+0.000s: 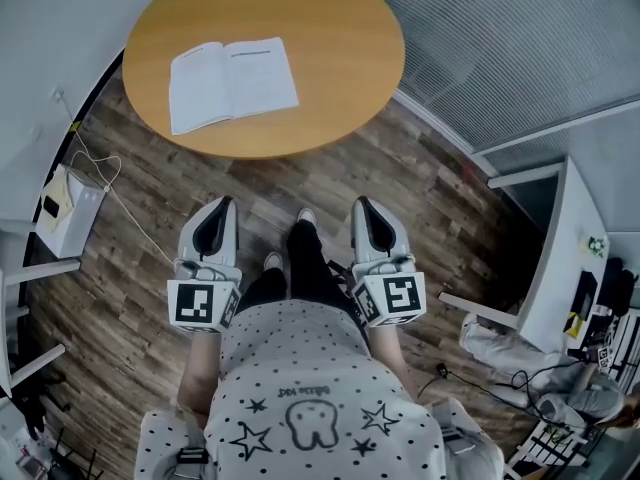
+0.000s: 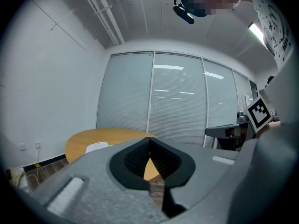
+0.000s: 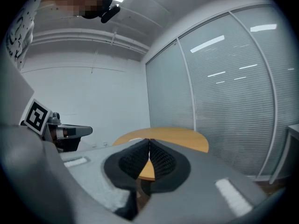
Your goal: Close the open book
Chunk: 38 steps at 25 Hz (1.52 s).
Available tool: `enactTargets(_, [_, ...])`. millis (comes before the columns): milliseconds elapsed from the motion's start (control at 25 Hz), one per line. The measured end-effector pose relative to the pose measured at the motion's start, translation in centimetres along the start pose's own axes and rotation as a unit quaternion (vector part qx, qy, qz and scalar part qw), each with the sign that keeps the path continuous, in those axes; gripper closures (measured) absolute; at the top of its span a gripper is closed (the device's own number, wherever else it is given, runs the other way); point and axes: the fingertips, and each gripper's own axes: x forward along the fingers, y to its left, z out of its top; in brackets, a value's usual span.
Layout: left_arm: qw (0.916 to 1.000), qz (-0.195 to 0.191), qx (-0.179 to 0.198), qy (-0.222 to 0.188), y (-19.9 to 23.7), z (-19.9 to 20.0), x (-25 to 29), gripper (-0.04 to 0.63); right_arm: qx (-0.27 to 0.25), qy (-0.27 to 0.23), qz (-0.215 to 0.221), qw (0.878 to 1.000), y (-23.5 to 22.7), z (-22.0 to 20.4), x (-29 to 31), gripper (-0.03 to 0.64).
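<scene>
An open book [image 1: 232, 82] with white pages lies flat on the round wooden table [image 1: 330, 38], toward its left side. In the left gripper view the book [image 2: 96, 147] shows as a pale sliver on the table [image 2: 88, 139]. My left gripper [image 1: 226, 204] and right gripper [image 1: 358, 204] hang side by side over the wood floor, short of the table's near edge, both pointing at it. Each is shut with its jaw tips touching and nothing between them. In the right gripper view the table [image 3: 182, 136] lies beyond the shut right gripper [image 3: 149, 140].
A glass partition with blinds [image 1: 520, 38] runs along the right. A white box [image 1: 68, 208] with a cable sits on the floor at left. A white desk [image 1: 560, 258] with clutter stands at right. The person's feet [image 1: 290, 243] stand between the grippers.
</scene>
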Motion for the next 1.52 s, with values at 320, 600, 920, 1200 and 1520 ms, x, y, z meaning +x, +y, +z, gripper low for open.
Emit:
enactTargets(320, [0.9986, 0.049, -0.006, -0.020, 1.7, 2.2, 7.9, 0.584, -0.026, 0.010, 0.061, 0.998, -5.2, 2.4, 8.3, 0.612])
enactTargets(600, [0.9932, 0.106, -0.011, -0.047, 2.9, 3.6, 12.7, 0.584, -0.046, -0.001, 0.112, 0.993, -8.8, 4.8, 14.1, 0.612])
enactTargets(920, [0.9881, 0.144, -0.011, -0.054, 2.3, 3.6, 14.0, 0.584, -0.044, 0.017, 0.179, 0.983, -9.1, 4.0, 17.1, 0.612])
enactTargets(1200, [0.9835, 0.173, -0.019, -0.047, 3.6, 3.6, 13.3, 0.584, -0.037, 0.033, 0.200, 0.979, -8.0, 3.1, 17.9, 0.612])
enactTargets(1520, [0.9825, 0.179, -0.025, -0.046, 5.8, 3.5, 13.8, 0.584, -0.030, 0.041, 0.189, 0.981, -7.7, 2.7, 19.6, 0.612])
